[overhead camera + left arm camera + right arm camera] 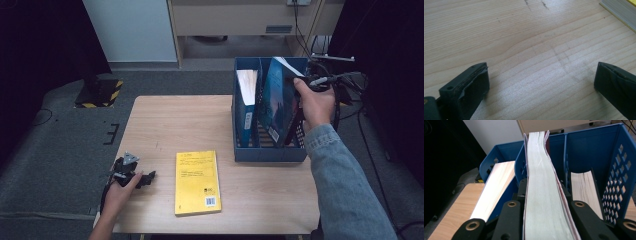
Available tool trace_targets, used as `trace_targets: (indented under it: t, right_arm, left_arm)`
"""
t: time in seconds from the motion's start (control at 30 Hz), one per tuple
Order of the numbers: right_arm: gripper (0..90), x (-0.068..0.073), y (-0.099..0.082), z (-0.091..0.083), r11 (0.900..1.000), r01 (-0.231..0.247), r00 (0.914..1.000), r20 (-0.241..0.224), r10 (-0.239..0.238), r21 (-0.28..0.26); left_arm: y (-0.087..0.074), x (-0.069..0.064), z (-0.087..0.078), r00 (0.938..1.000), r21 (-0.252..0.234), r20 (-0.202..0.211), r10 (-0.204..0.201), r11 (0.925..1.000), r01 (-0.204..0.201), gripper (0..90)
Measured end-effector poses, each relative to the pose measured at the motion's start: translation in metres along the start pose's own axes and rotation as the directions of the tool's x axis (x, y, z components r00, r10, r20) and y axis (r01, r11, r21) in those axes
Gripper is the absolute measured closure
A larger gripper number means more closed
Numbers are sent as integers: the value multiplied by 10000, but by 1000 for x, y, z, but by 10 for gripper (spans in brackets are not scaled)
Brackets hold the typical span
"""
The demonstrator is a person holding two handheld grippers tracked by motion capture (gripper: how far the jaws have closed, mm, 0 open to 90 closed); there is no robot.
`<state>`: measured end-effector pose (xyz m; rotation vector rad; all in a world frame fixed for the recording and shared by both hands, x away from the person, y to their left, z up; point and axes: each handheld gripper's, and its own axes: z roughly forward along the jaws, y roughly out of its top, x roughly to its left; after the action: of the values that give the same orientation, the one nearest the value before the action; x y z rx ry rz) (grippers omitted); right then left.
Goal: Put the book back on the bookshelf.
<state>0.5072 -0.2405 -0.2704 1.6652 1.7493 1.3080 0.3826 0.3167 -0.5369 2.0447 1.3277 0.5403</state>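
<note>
So from the high view, the right claw (306, 80) is up at the blue file rack (270, 152) on the far right side of the counter (165, 122), and it's clamped on the top edge of a teal-covered book (276, 102). That book stands tilted in the rack, its top leaning toward the right hand (315, 102) and its bottom down inside a middle slot. Just left of it, another blue book (246, 107) already stands in the next slot over. The left claw (134, 176) sits way off at the near left corner of the counter, well apart from the rack, with a yellow book (197, 182) lying flat just beside it to the right.

Left gripper view: the left claw (541, 82) is released, jaws spread wide with nothing but bare wood between them. A corner of the yellow book (621, 10) peeks in at the top right, not touching either jaw.

Right gripper view: here you look straight down the page edge of the held book (544, 195), which runs up right between the two jaws of the right claw (546, 220), both pressed against its covers, so it's clenched on the book. The book's far end bends a bit against the back of the file rack (596, 147). One more book (585, 192) stands in the slot to the right, and the other book's pages (494, 190) show in the slot on the left.
</note>
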Motion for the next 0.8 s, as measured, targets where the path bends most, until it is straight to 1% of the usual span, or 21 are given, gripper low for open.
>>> trace_targets:
  t: [0.03,0.07,0.17,0.27,0.43,0.53,0.57,0.63,0.73,0.8]
  right_arm:
    - [725,0,0,0,10000,0,10000,0,0,0]
    - [725,0,0,5,10000,-35,10000,-10,35,8]
    - [725,1,-1,10,10000,-44,10000,18,45,-64]
    - [724,3,-4,20,9997,-203,9998,32,204,-120]
    - [725,5,-10,34,9999,-155,9999,20,155,-36]
    - [726,5,-15,43,10000,-91,9998,176,91,-33]
    - [725,4,-17,46,10000,-24,9998,209,25,-11]
    - [725,2,-22,51,10000,-78,9996,254,79,-45]
    - [725,-2,-28,56,9996,-278,9994,224,279,-69]
    - [724,-3,-29,57,9995,-318,9993,206,320,-63]
  left_arm:
    - [0,0,0,10000,0,0,0,10000,0,0]
    - [0,0,0,10000,1,1,4,10000,-4,0]
    - [0,0,0,10000,-2,2,2,10000,-2,0]
    - [0,0,0,10000,0,2,6,10000,-6,0]
    - [0,0,0,10000,43,3,55,10000,-55,0]
    - [0,0,0,10000,43,9,62,10000,-62,0]
    - [0,0,0,10000,43,11,63,10000,-63,0]
    - [0,0,0,10000,69,14,92,9999,-92,0]
    - [0,0,0,10000,67,20,94,9999,-94,0]
    - [0,0,0,10000,67,21,94,9999,-94,0]
